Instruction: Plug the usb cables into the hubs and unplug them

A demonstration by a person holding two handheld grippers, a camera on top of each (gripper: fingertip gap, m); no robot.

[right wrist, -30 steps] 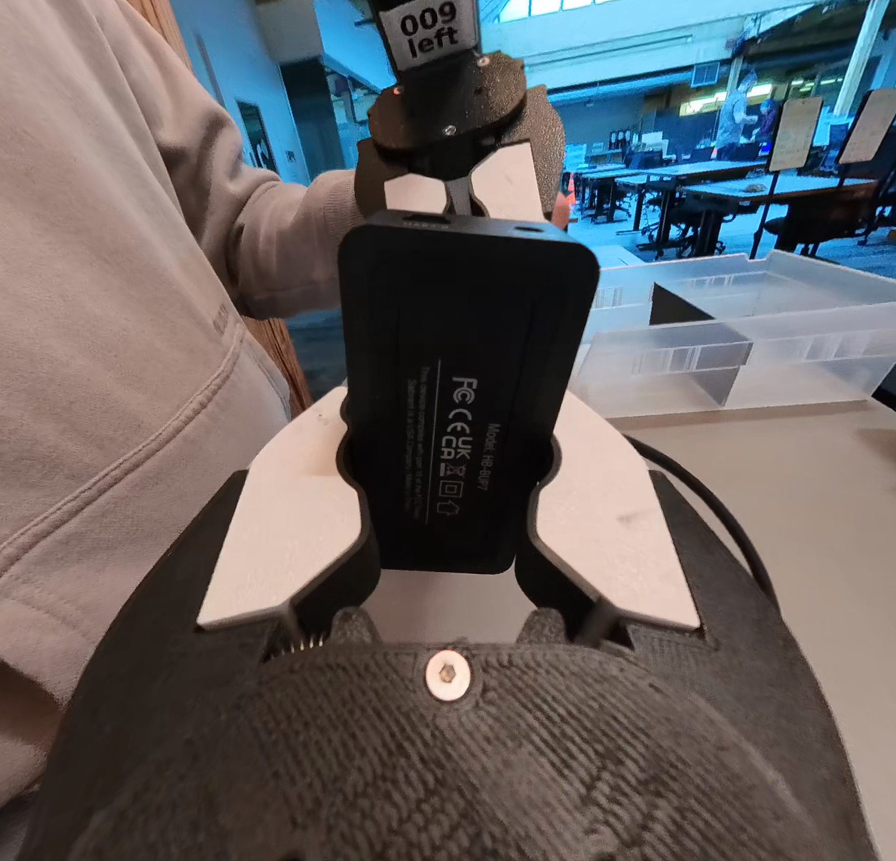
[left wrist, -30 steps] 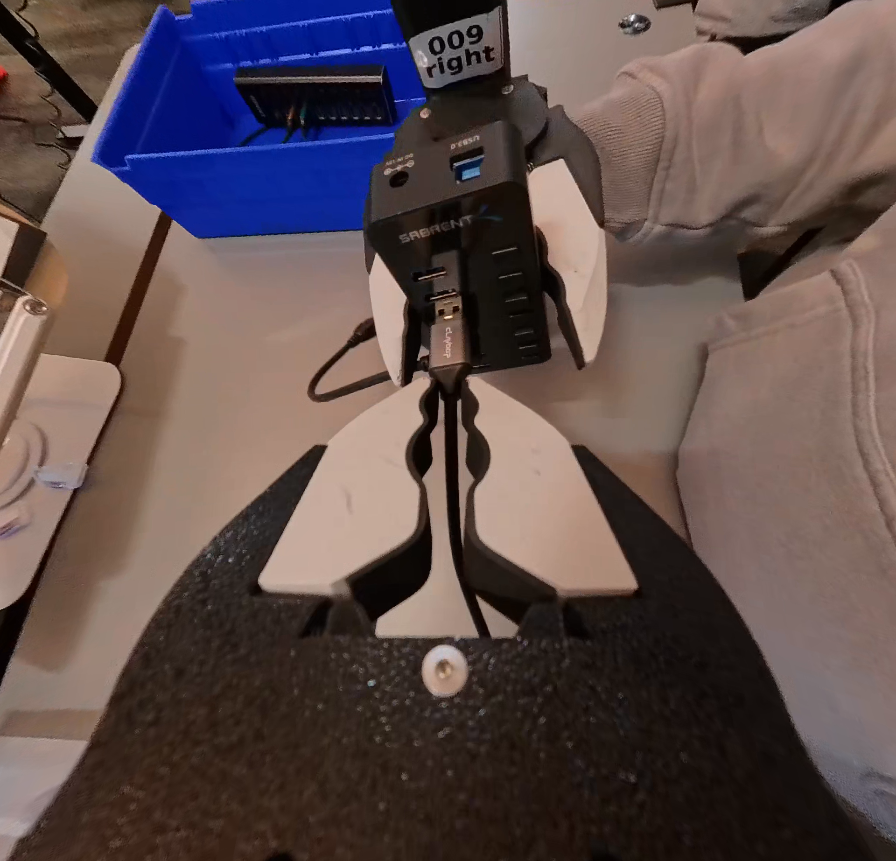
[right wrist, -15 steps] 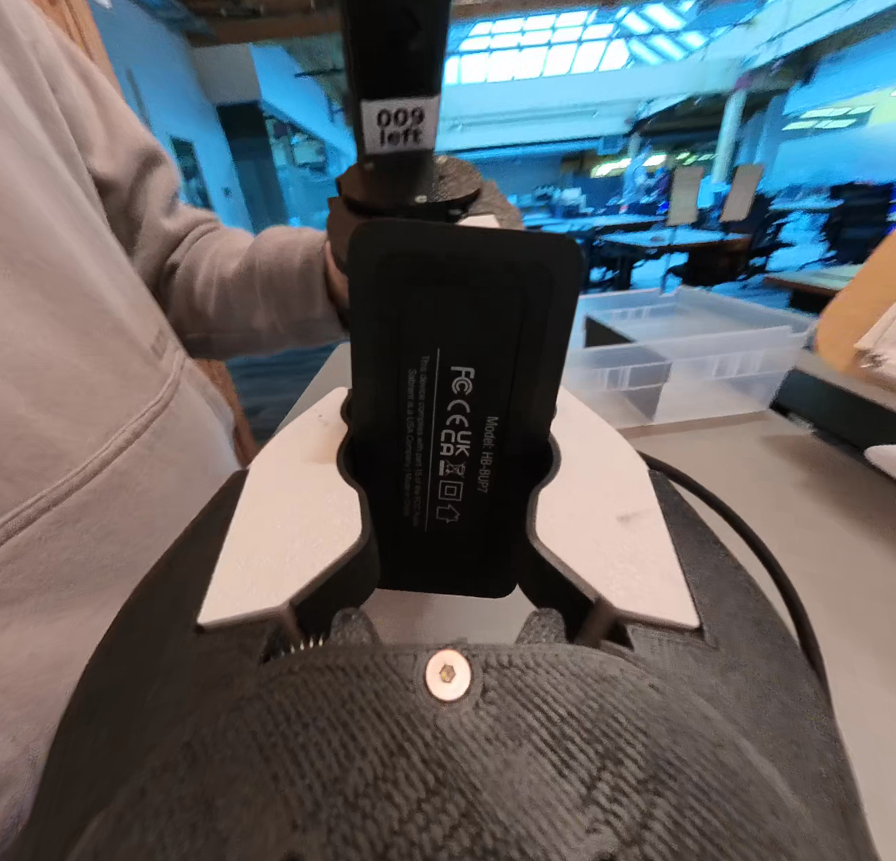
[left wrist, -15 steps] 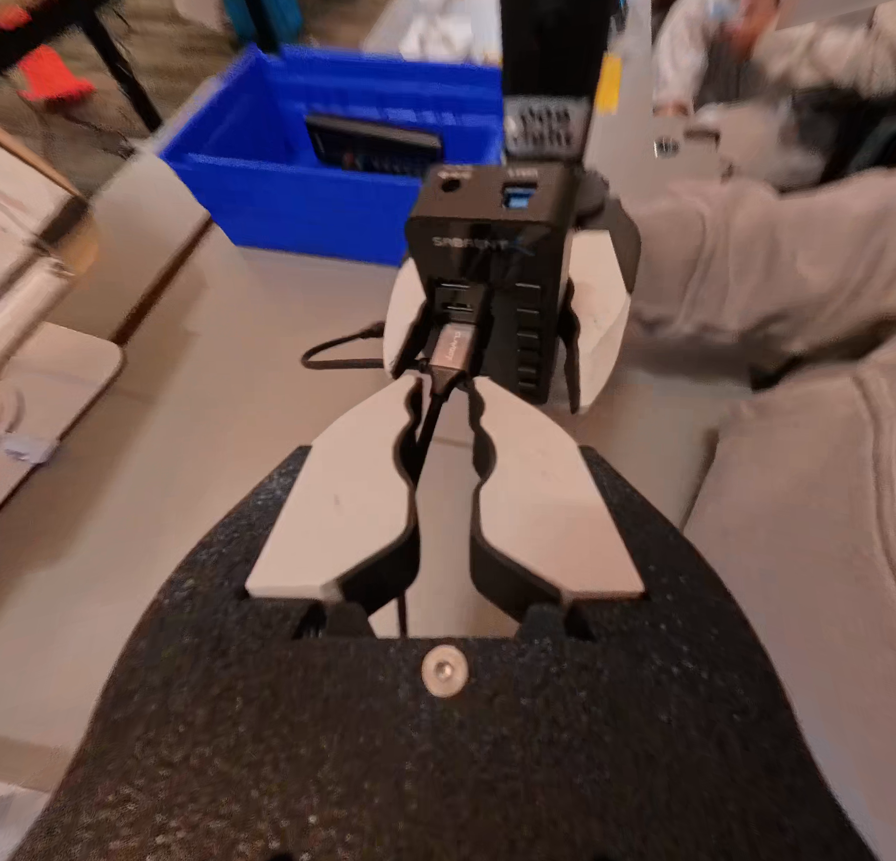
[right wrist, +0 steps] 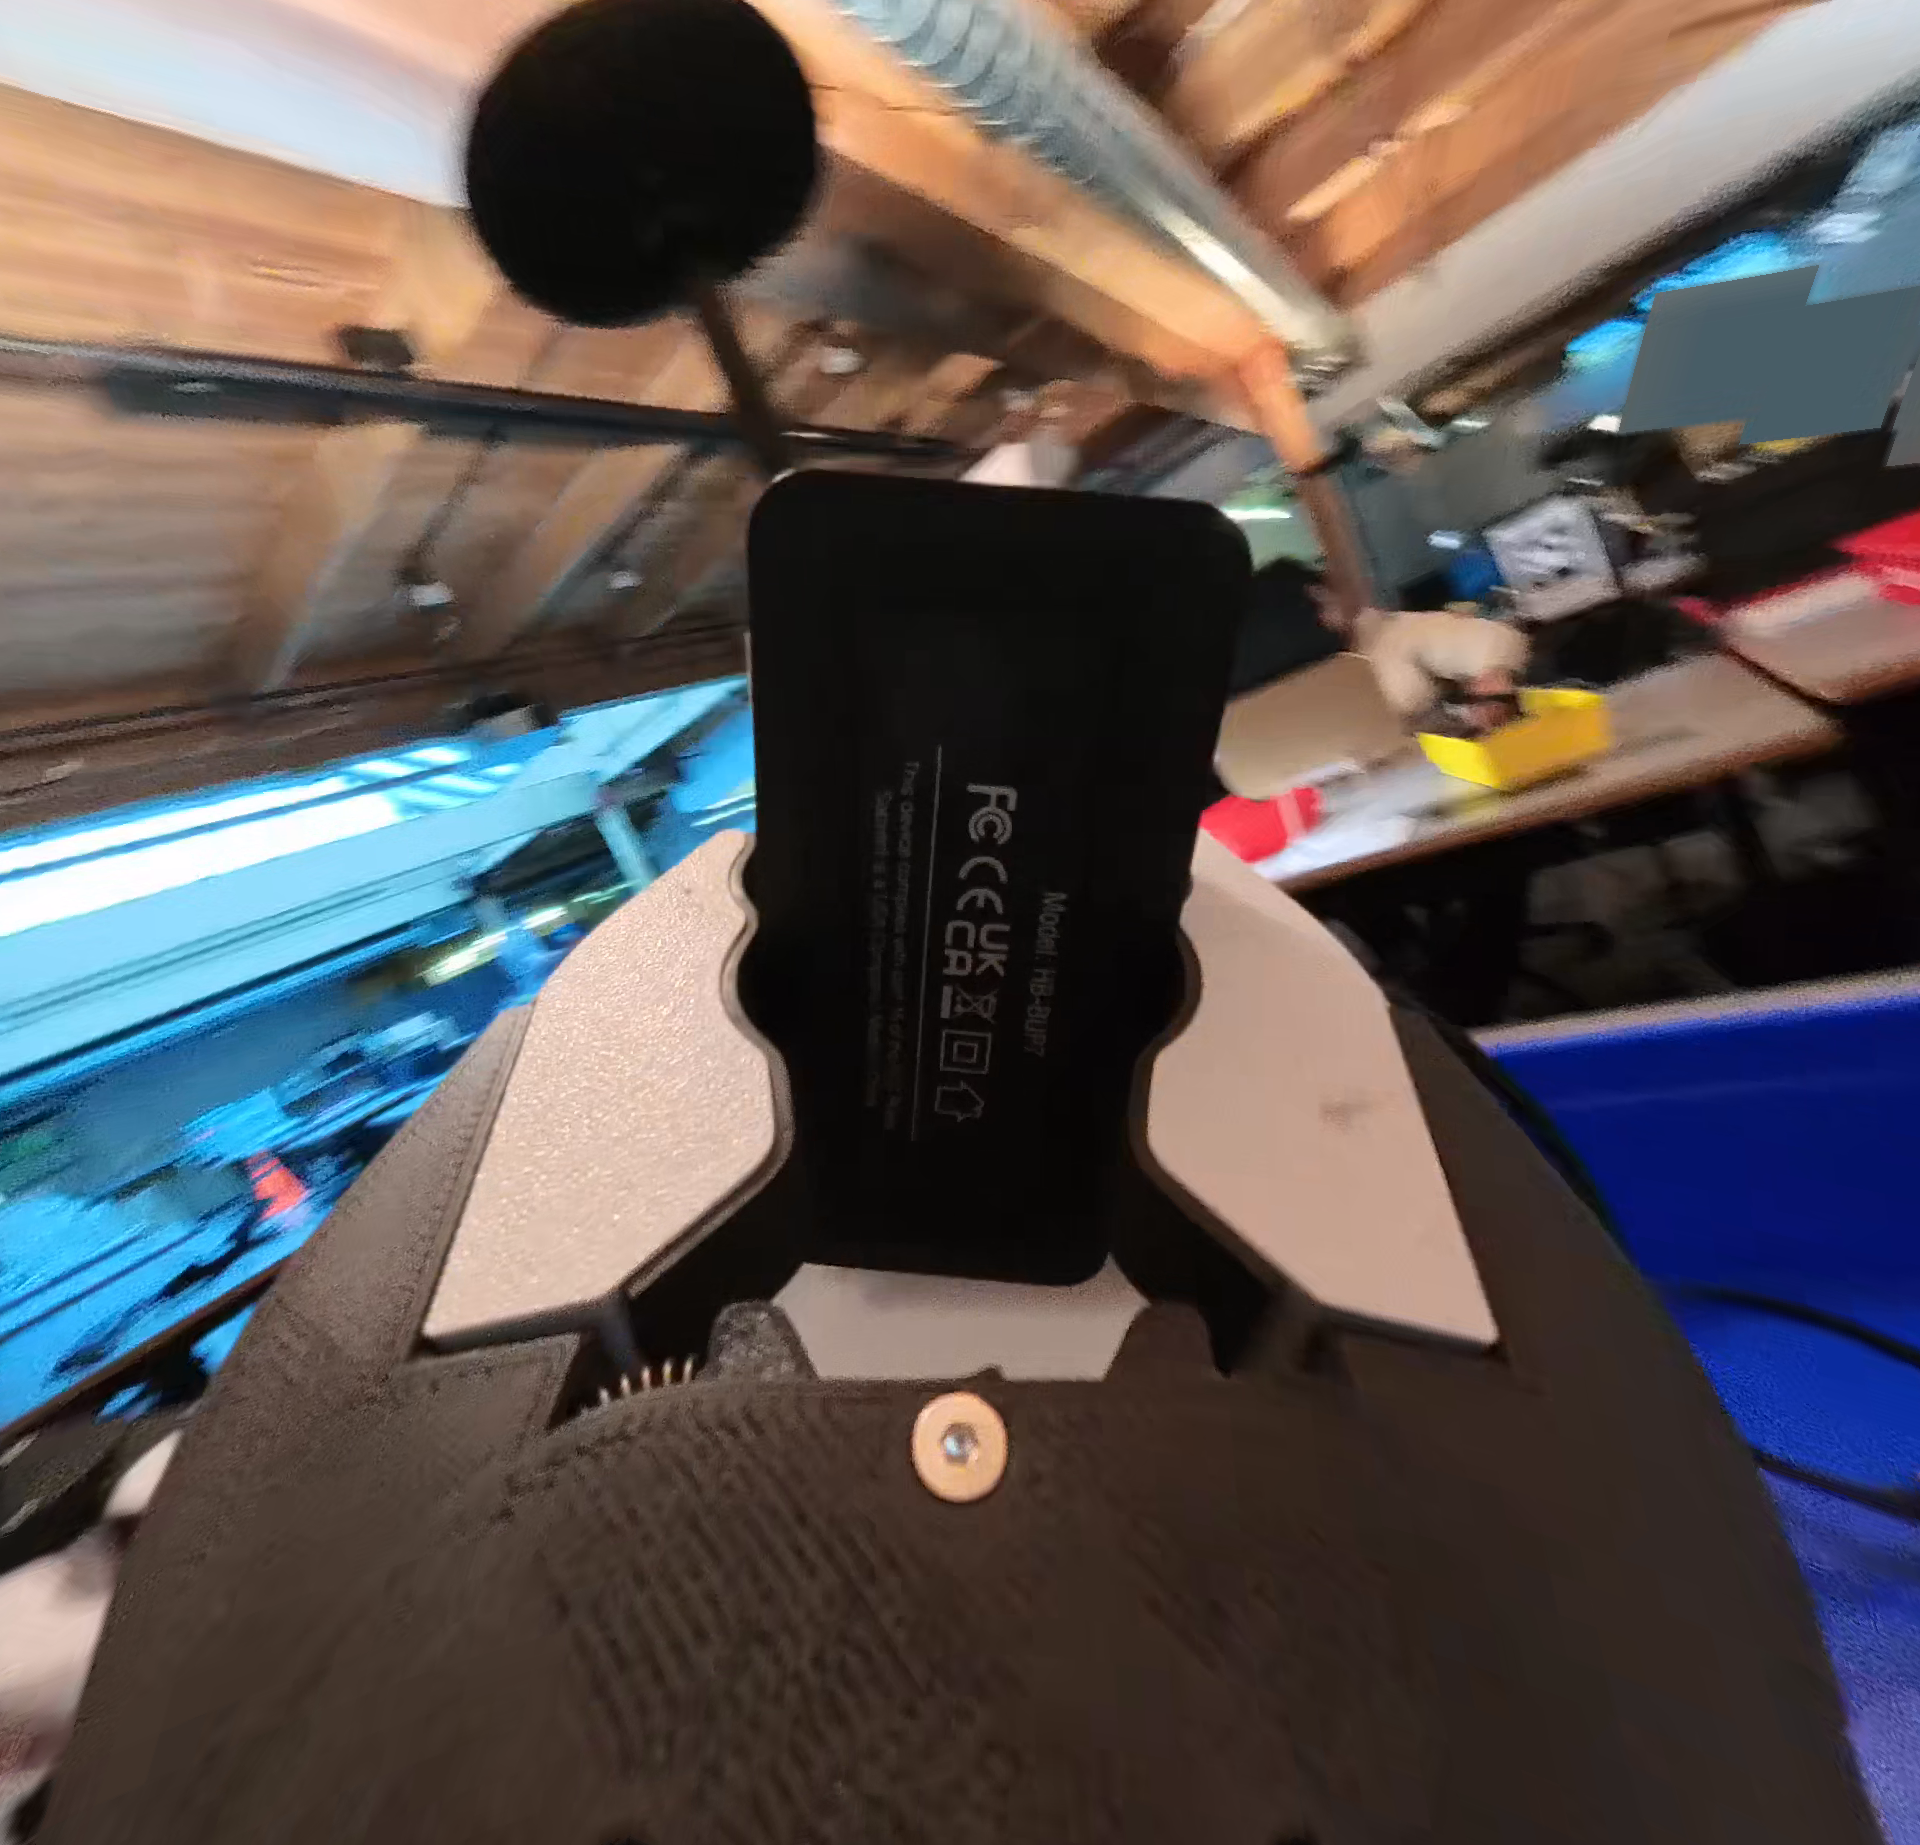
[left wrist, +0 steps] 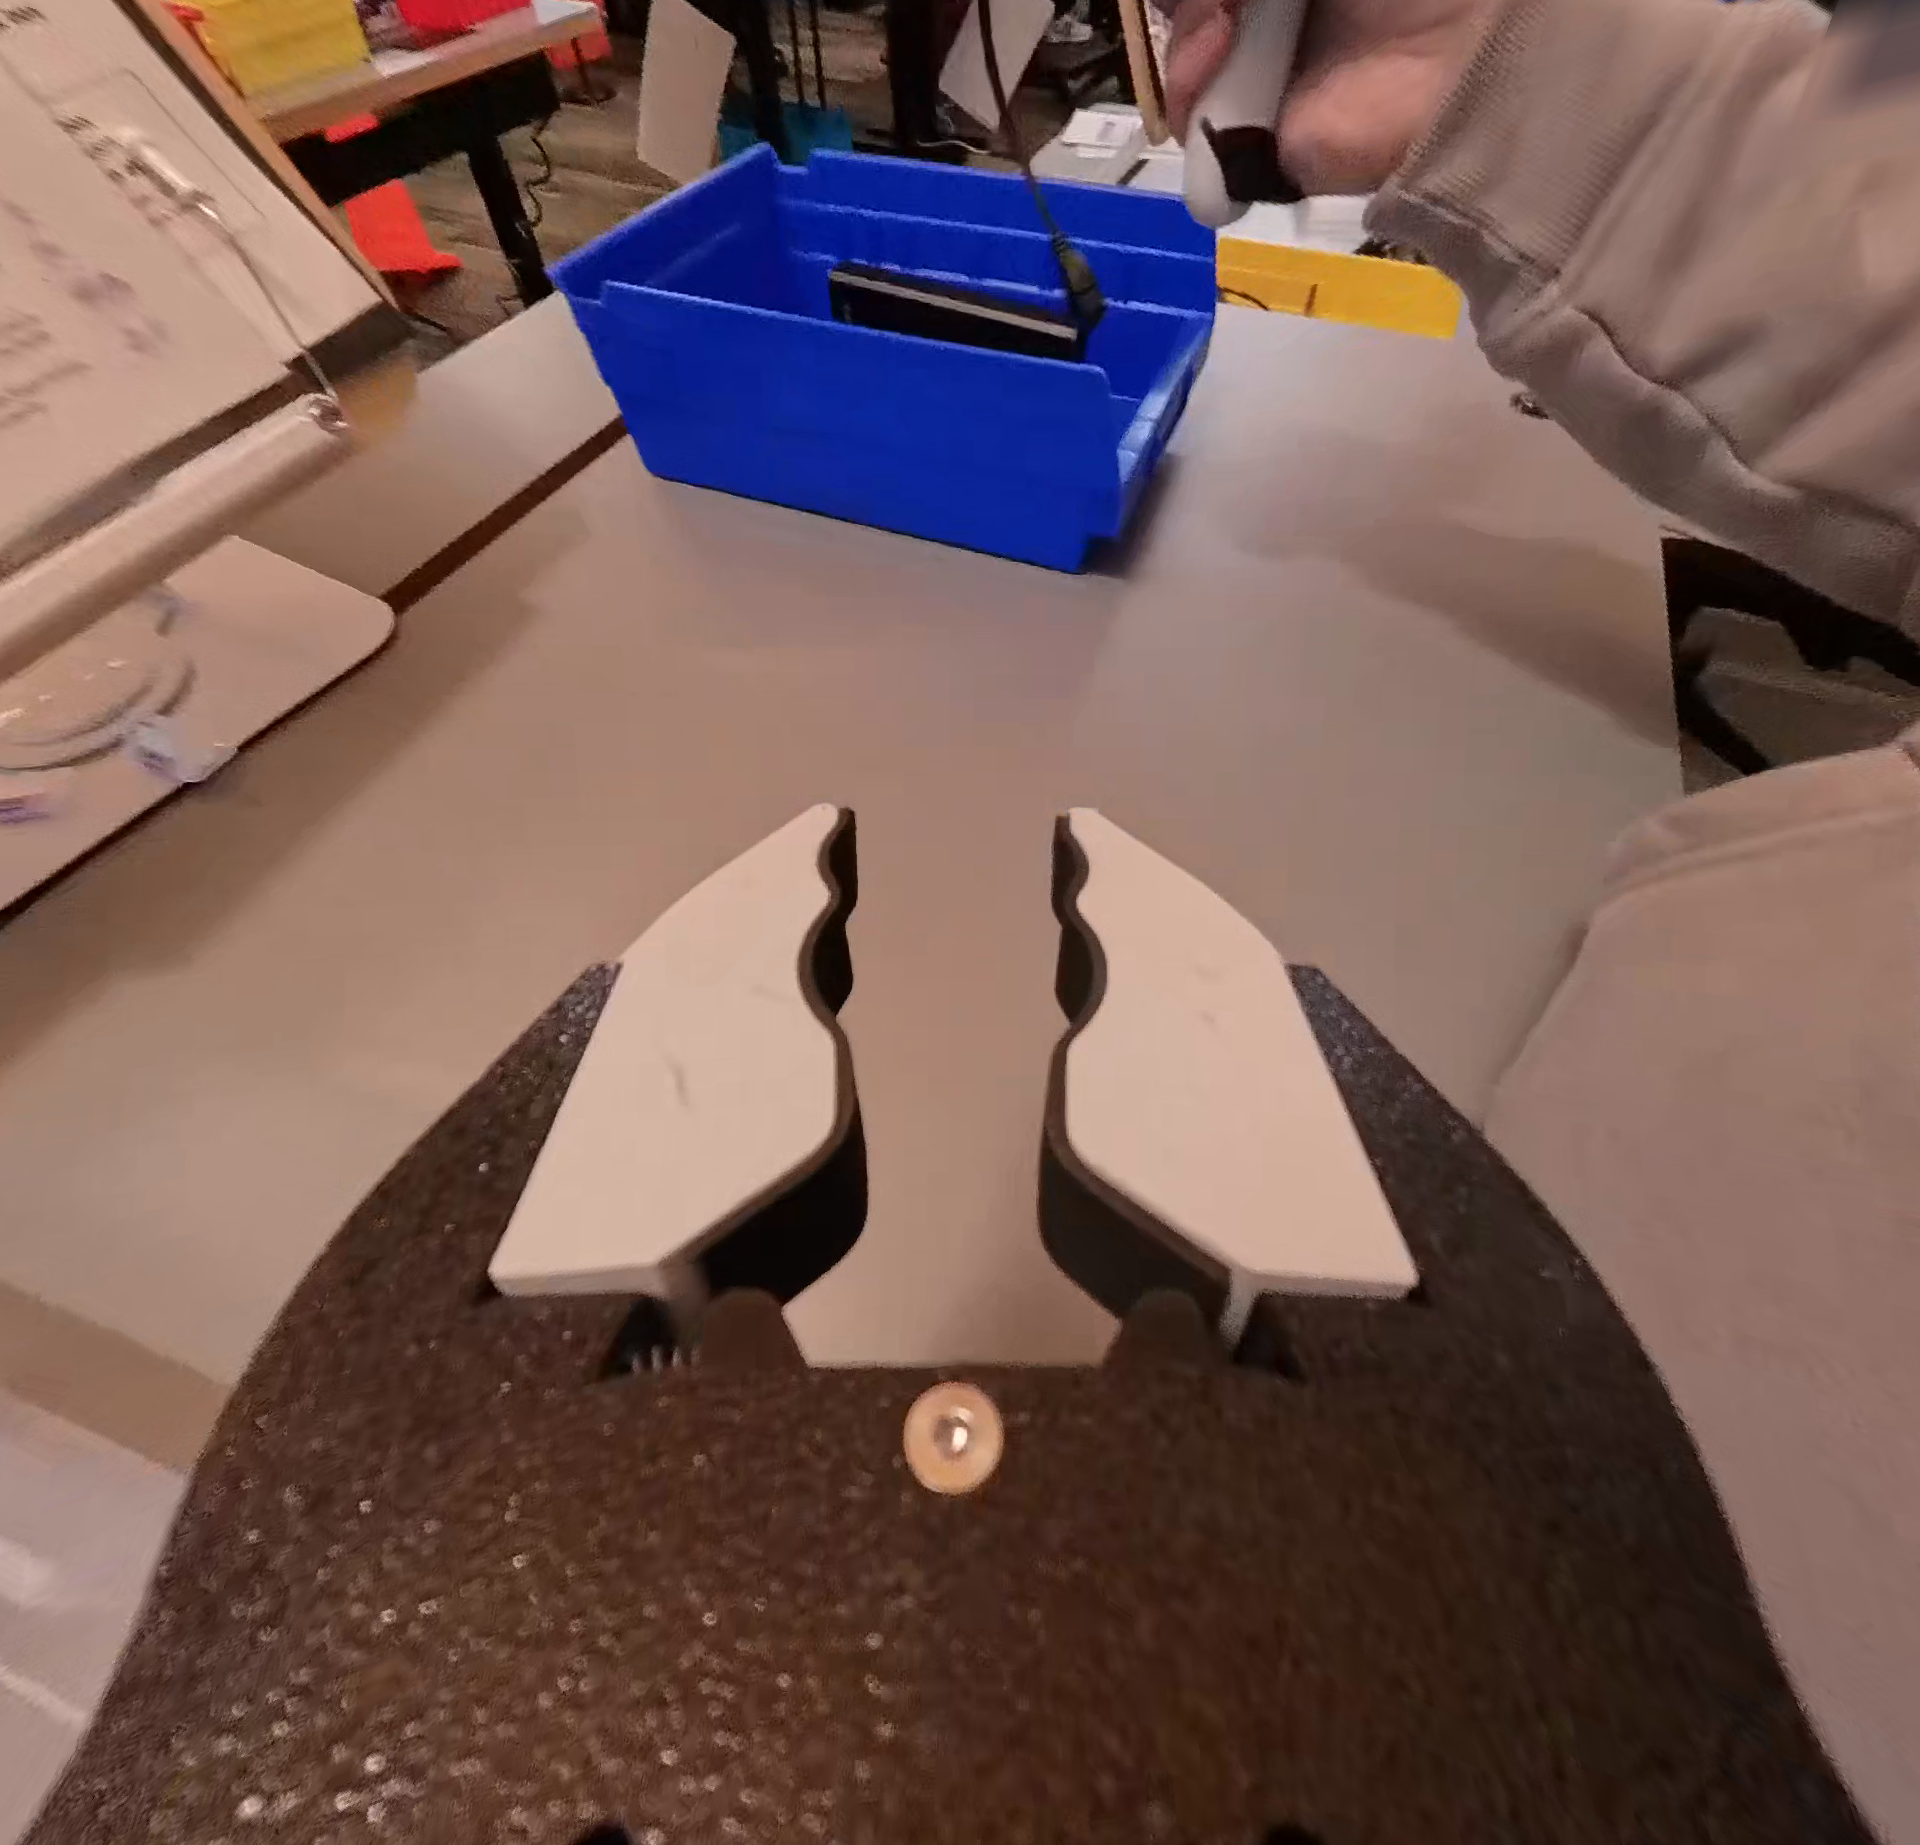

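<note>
Hub (right wrist: 992, 860), the black slab one, is pinched by its lower edges in the right claw (right wrist: 966, 922), standing up out of the fingers with its printed back to that camera and the ports hidden, lifted high enough that only ceiling beams and far desks sit behind it. A dark cable (left wrist: 1029, 164) dangles near the person's right hand (left wrist: 1340, 39) and ends in a plug (left wrist: 1081, 283) hanging over the blue bin (left wrist: 862, 424), where a second hub (left wrist: 956, 315) leans inside; can't tell if that plug belongs to the held hub. Left claw (left wrist: 956, 839) is spread apart and holding nothing, low over the bare tabletop (left wrist: 935, 652). Compared with a second ago, it's changed a lot: back then the left claw was pinching a USB cable right at the hub's port row, and half a second ago it was already loosening; now the cable is gone from its fingers and the two claws are well apart. My guess is the hub's headed for the bin, so I'd lower it slowly, keep the grip square so it doesn't twist, and mind that loose cable snagging on the rim.
</note>
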